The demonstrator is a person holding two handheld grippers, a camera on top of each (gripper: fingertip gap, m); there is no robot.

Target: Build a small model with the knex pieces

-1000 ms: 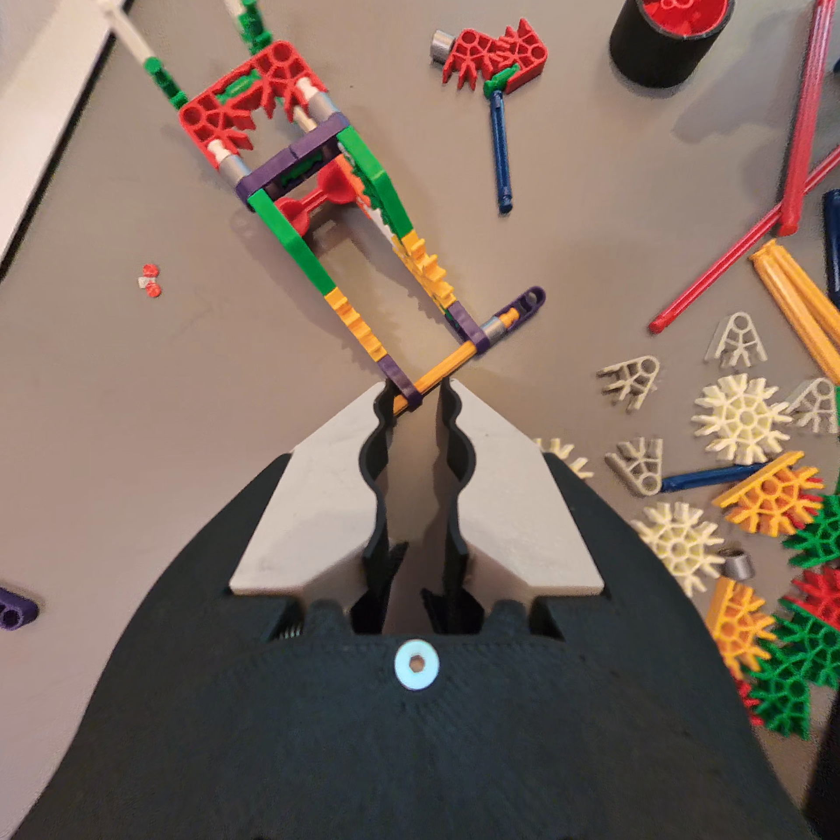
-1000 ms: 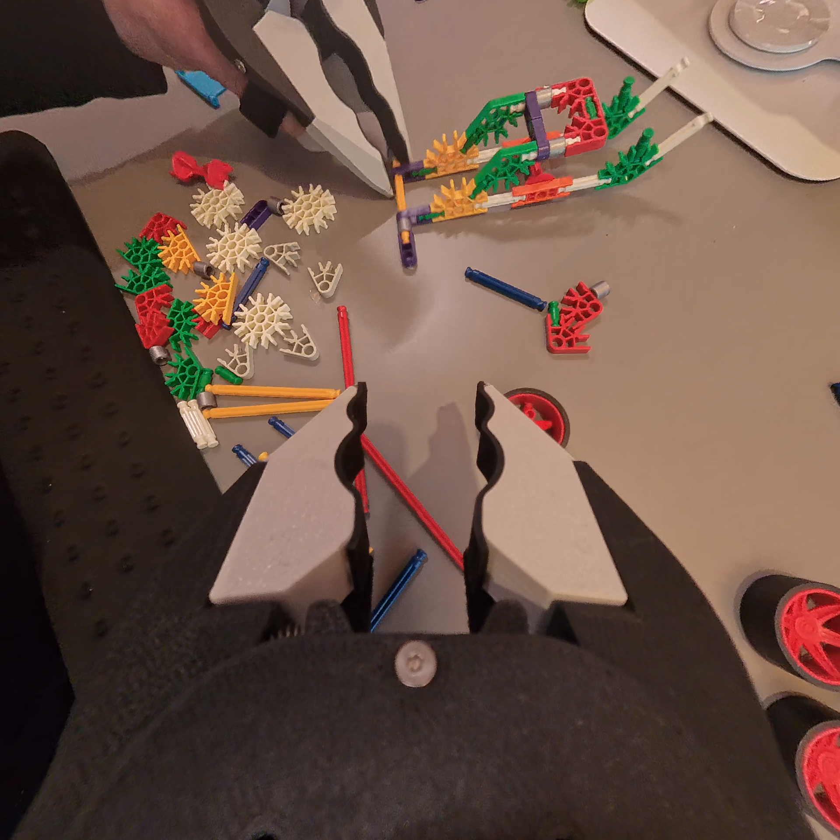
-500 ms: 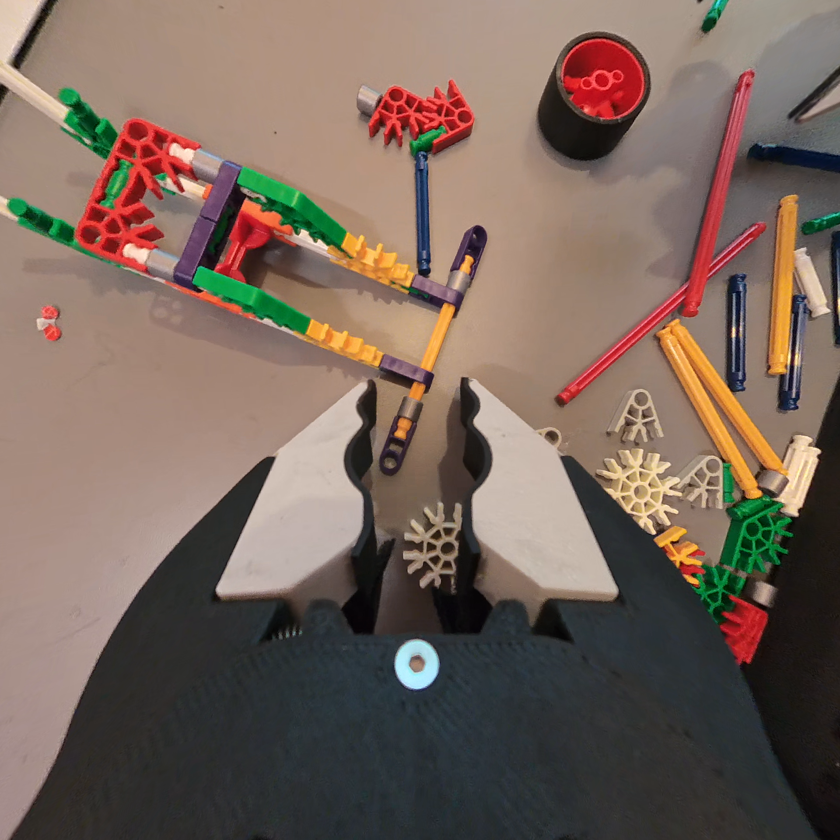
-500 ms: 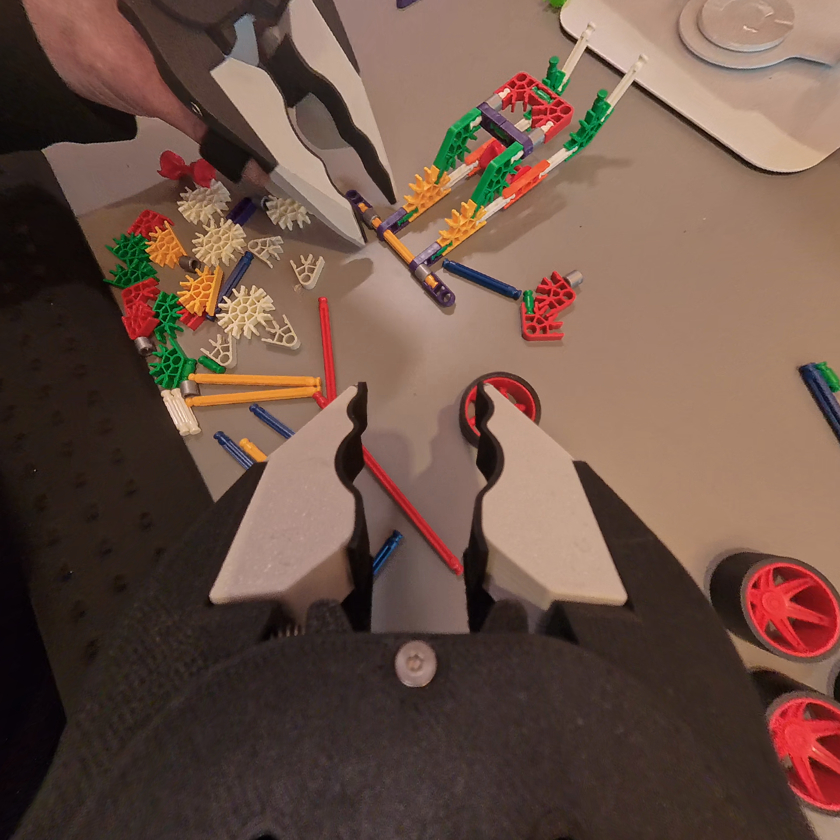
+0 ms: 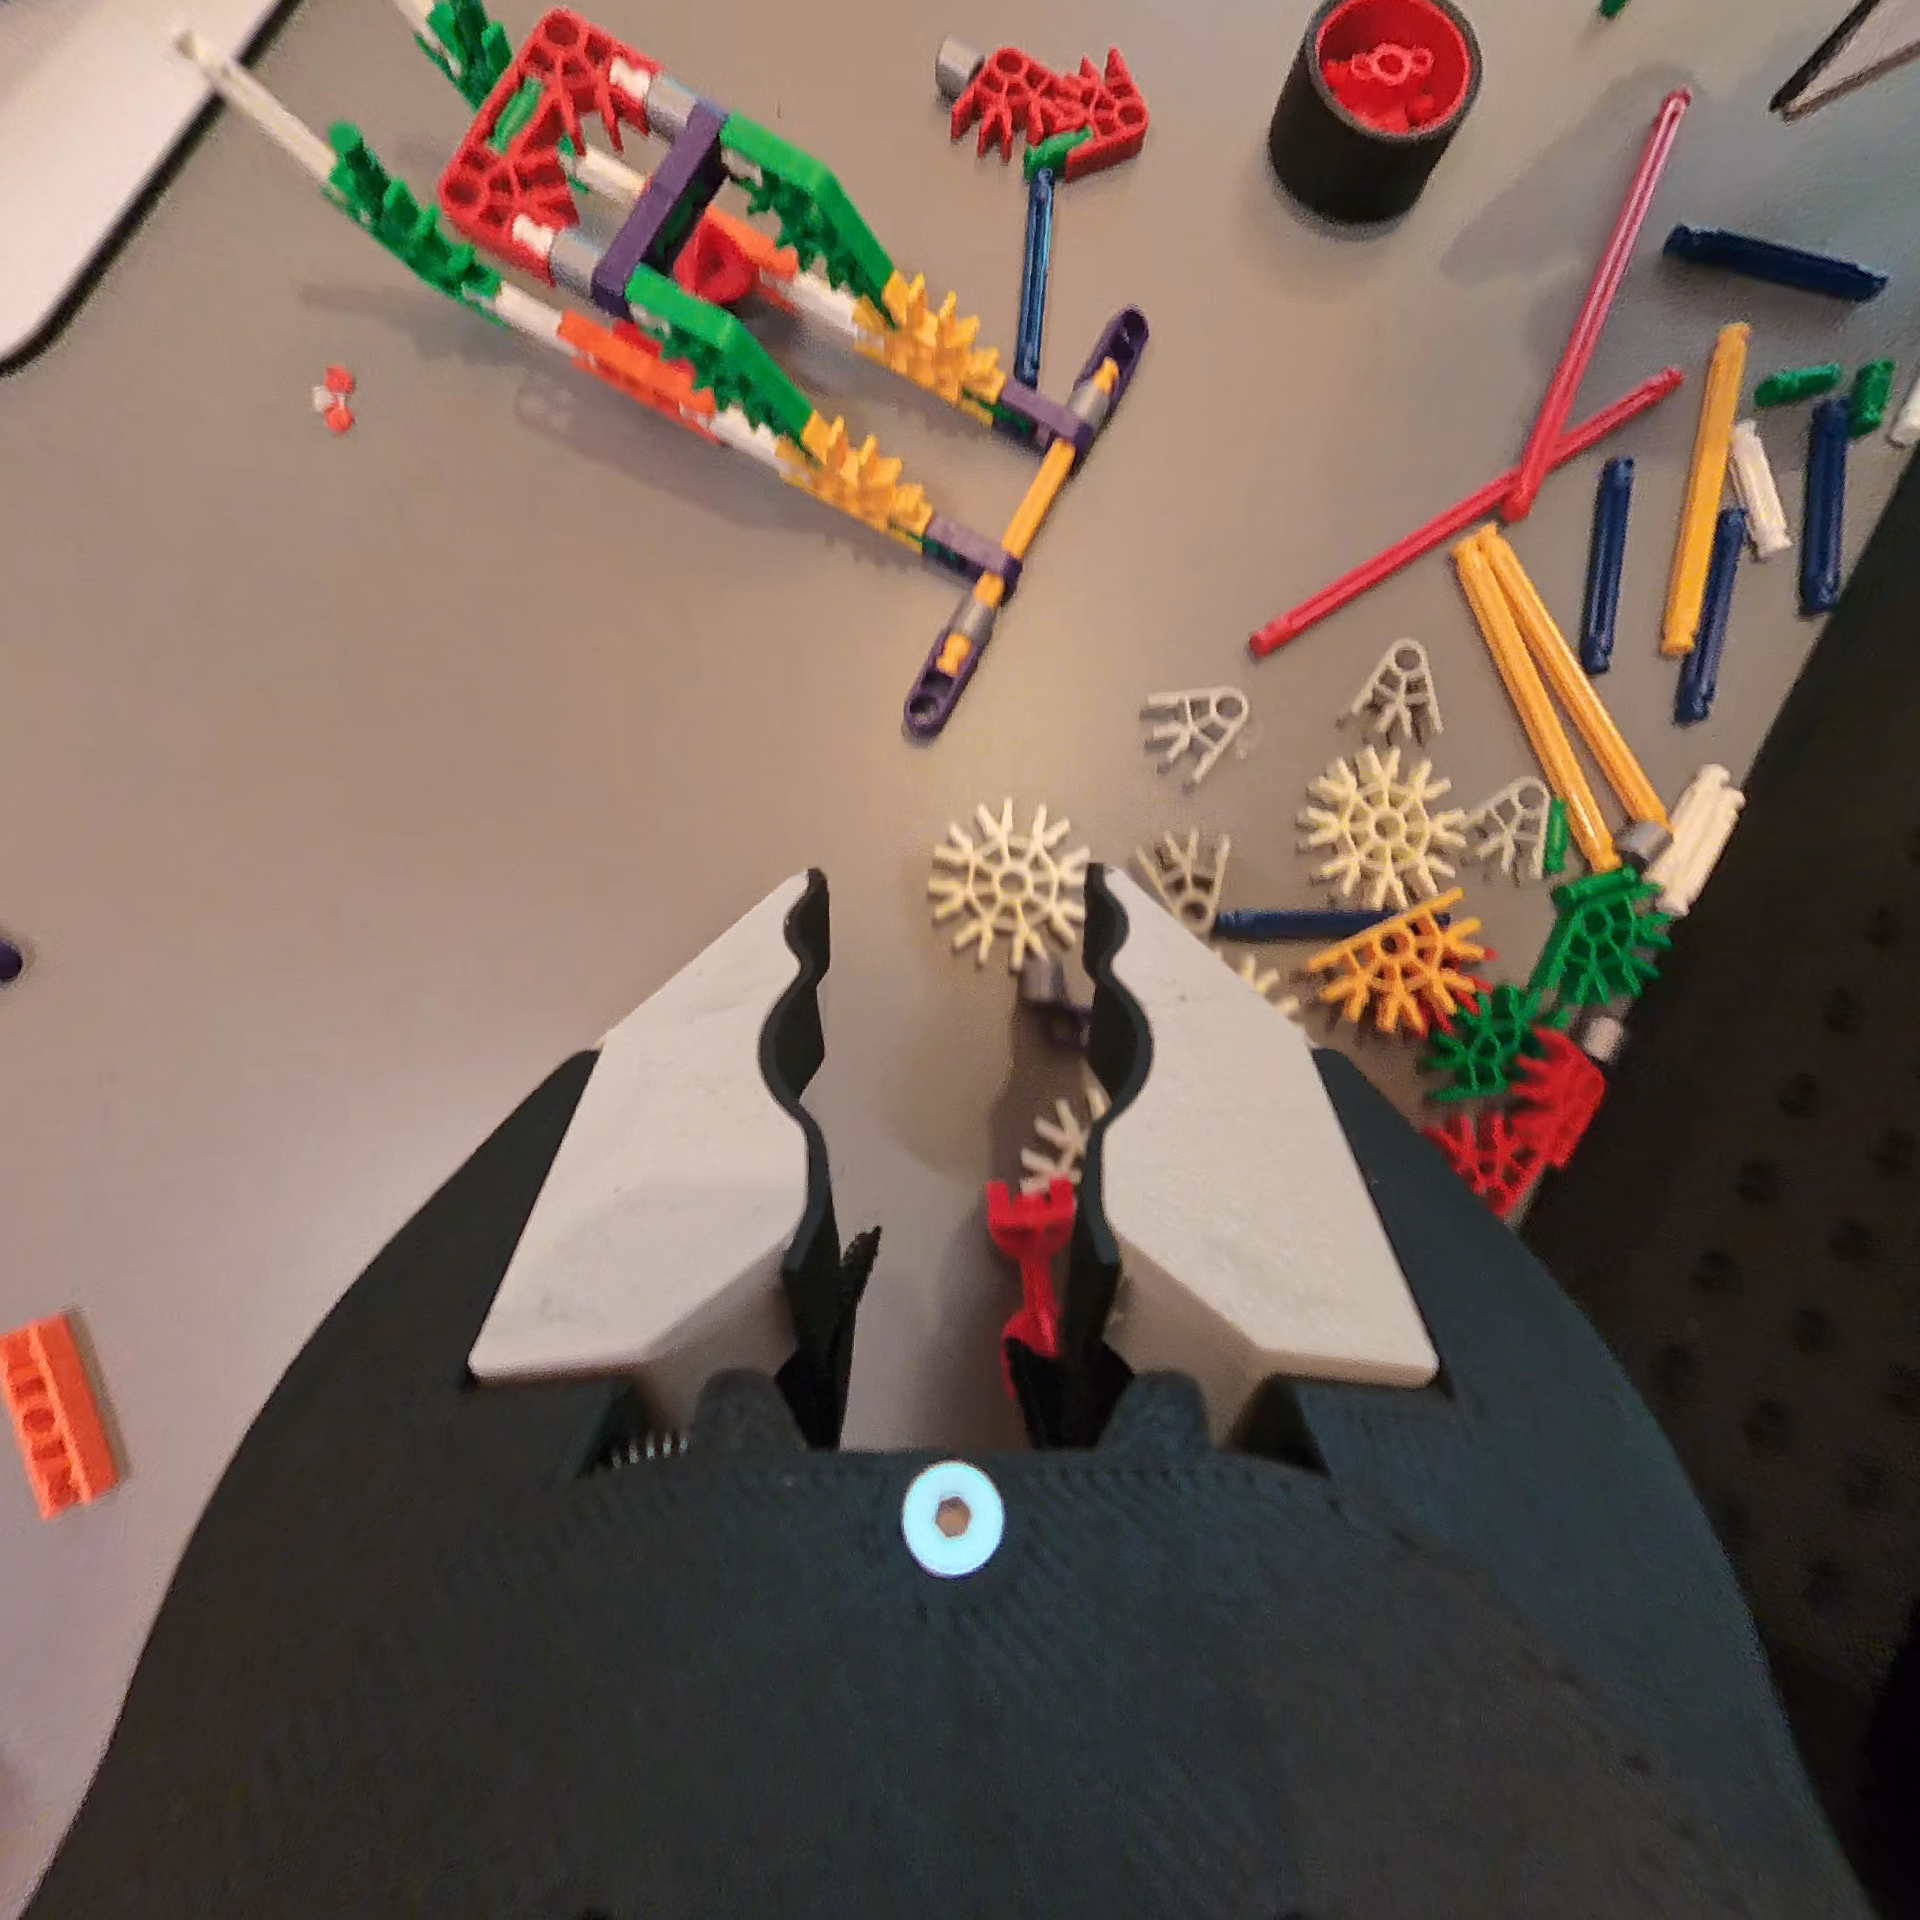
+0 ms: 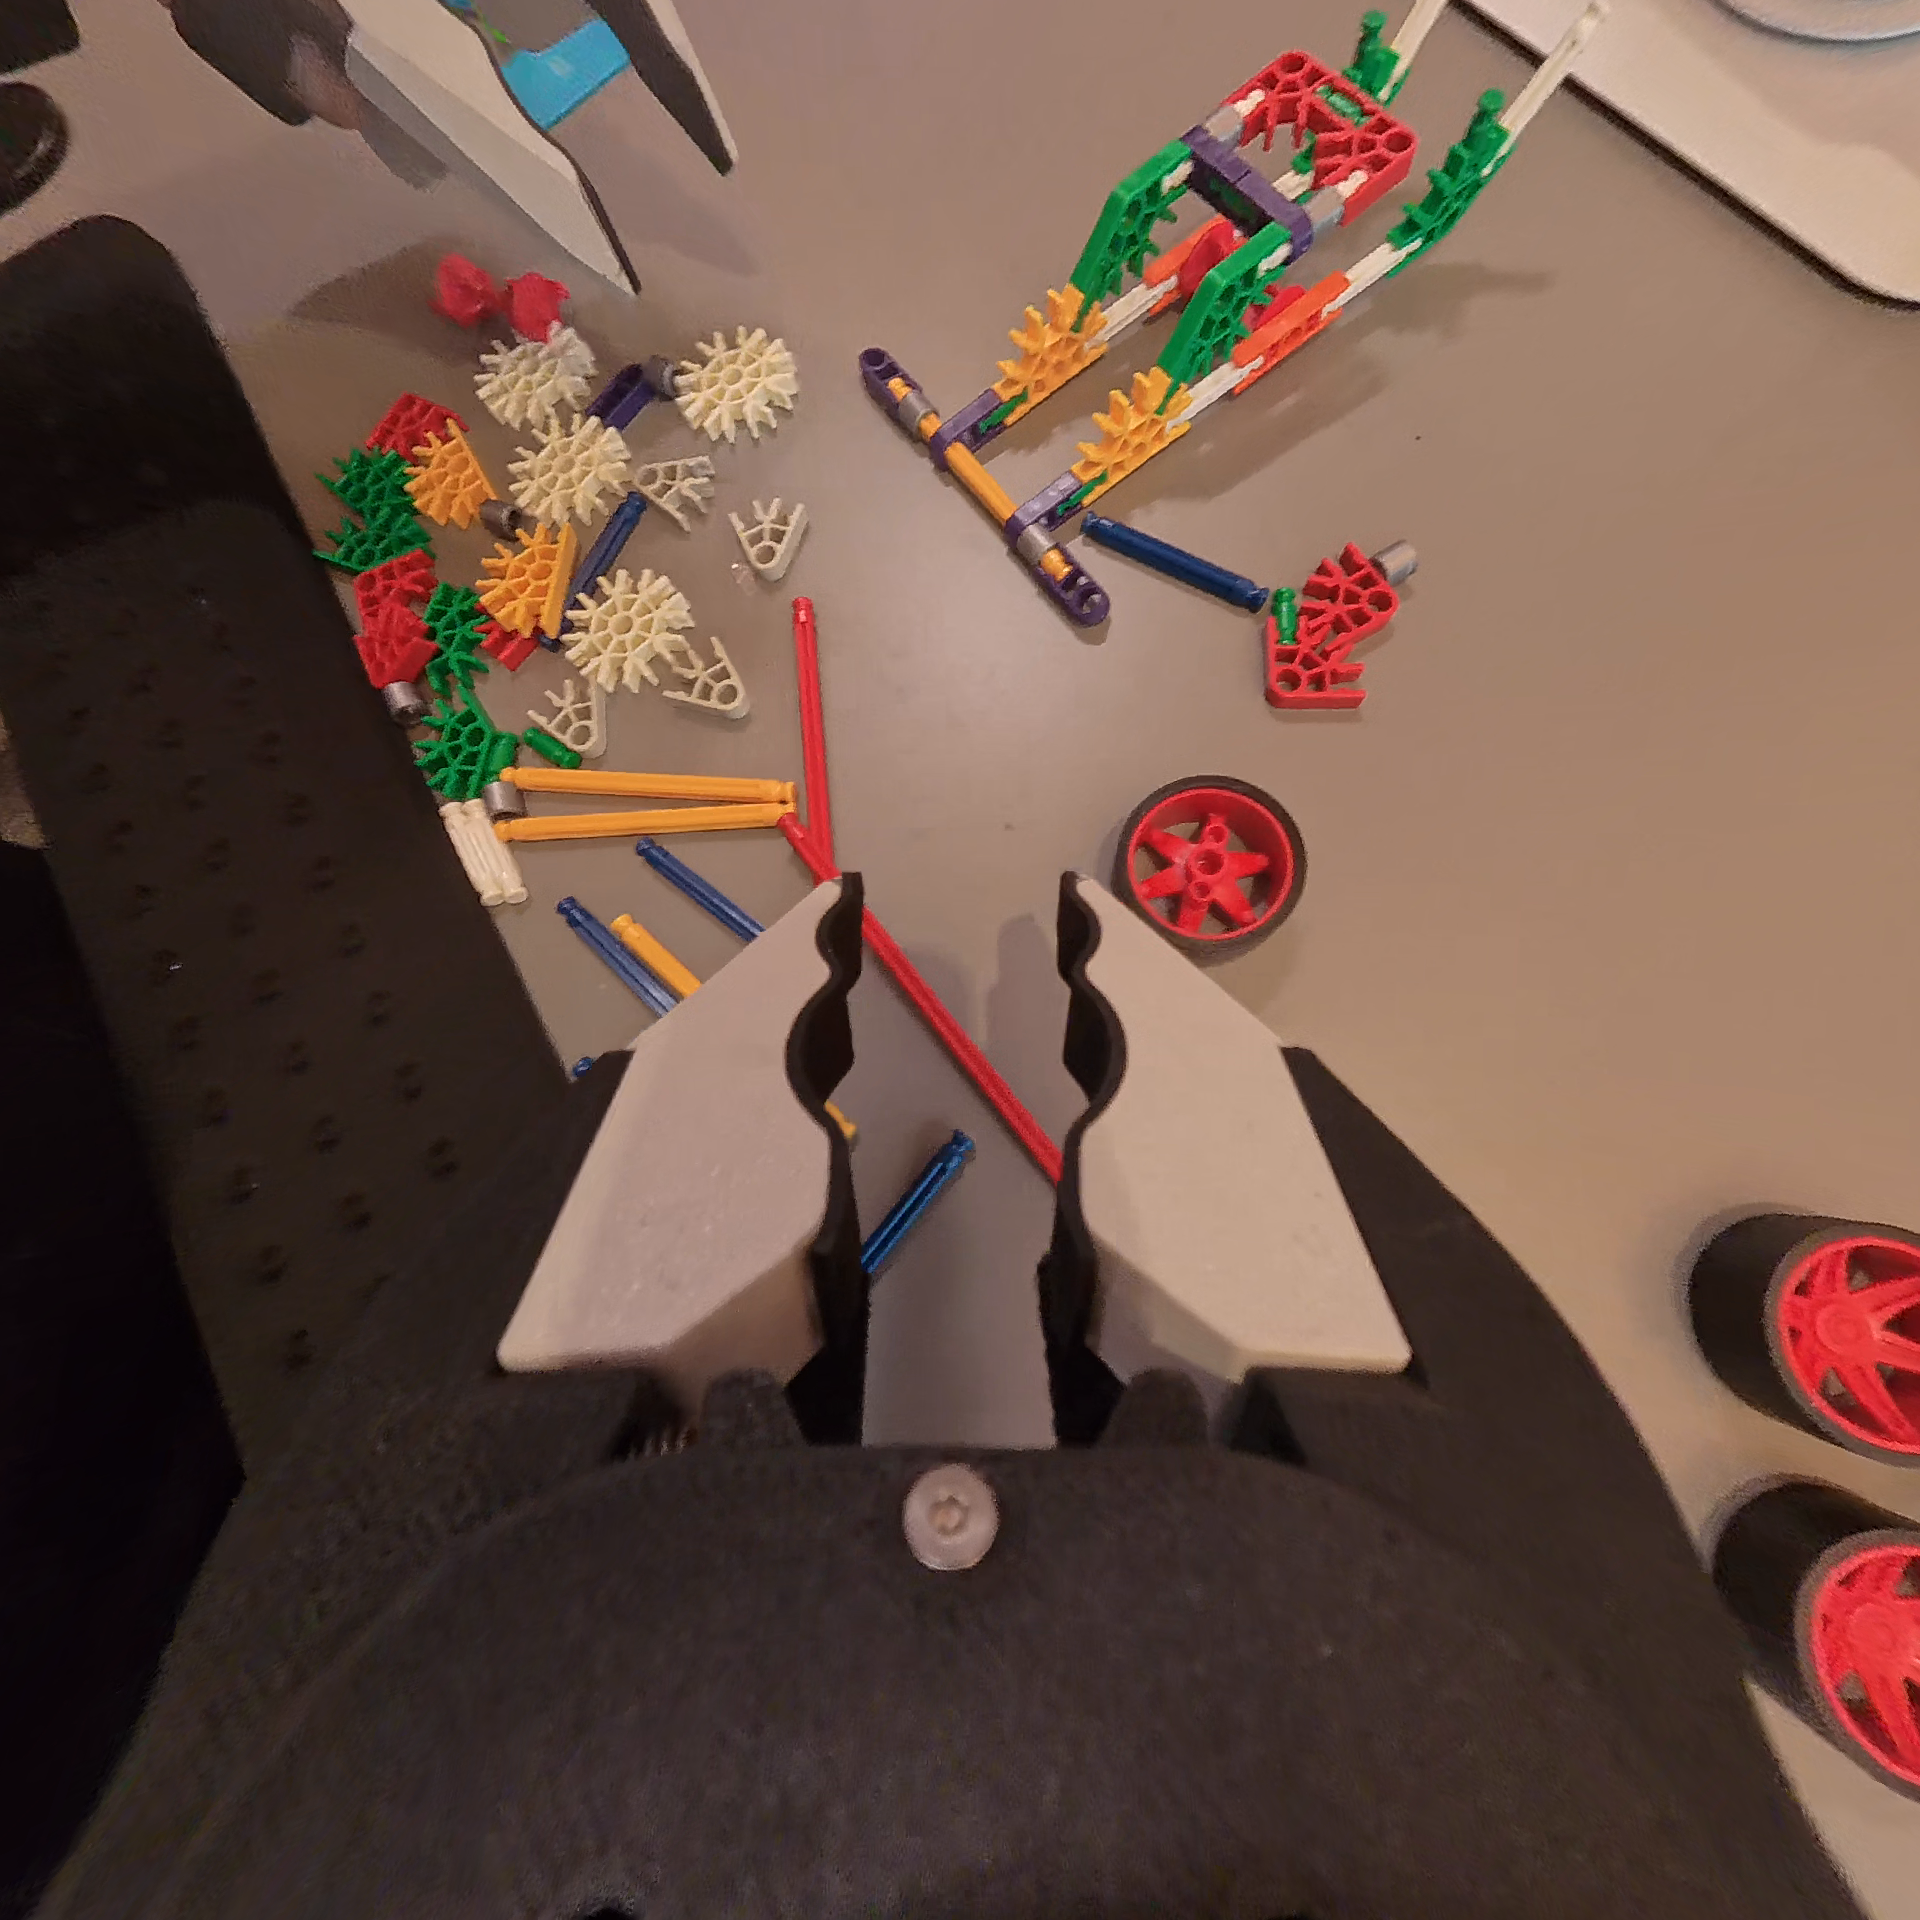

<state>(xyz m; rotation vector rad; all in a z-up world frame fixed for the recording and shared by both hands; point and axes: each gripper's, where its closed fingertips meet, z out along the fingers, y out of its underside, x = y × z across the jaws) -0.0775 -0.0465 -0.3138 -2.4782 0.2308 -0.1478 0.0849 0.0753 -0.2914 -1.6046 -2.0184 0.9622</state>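
Rod-and-connector frame [image 5: 727,281] lies flat on the grey table [image 5: 364,727], well ahead of the left gripper [image 5: 951,894] and left of its centreline; nothing touches it. Its near end is an orange crossbar rod [image 5: 1029,499] with purple end clips.

Left gripper: jaws spread, holding nothing, hovering above the table. White snowflake connector [image 5: 1008,883] sits just off the inner edge of its right fingertip. A red connector piece [image 5: 1034,1268] and another white snowflake show on the table in the gap between the fingers, close to the right one. Pile of yellow, green, red and white connectors [image 5: 1455,977] to its right; yellow, blue and red rods beyond that. Black wheel with red hub [image 5: 1371,104] far ahead right. Orange block [image 5: 57,1413] off to its left.

Right gripper [image 6: 961,899]: jaws also spread, empty. Long red rod [image 6: 935,1018] runs diagonally on the table under the gap, passing below both fingers. Short blue rod [image 6: 914,1200] lies between the fingers nearer the palm. Wheel just ahead right of the right fingertip. Two more wheels [image 6: 1839,1340] at its right side. Frame is well ahead right in the right wrist view; left gripper shows at the top left there.
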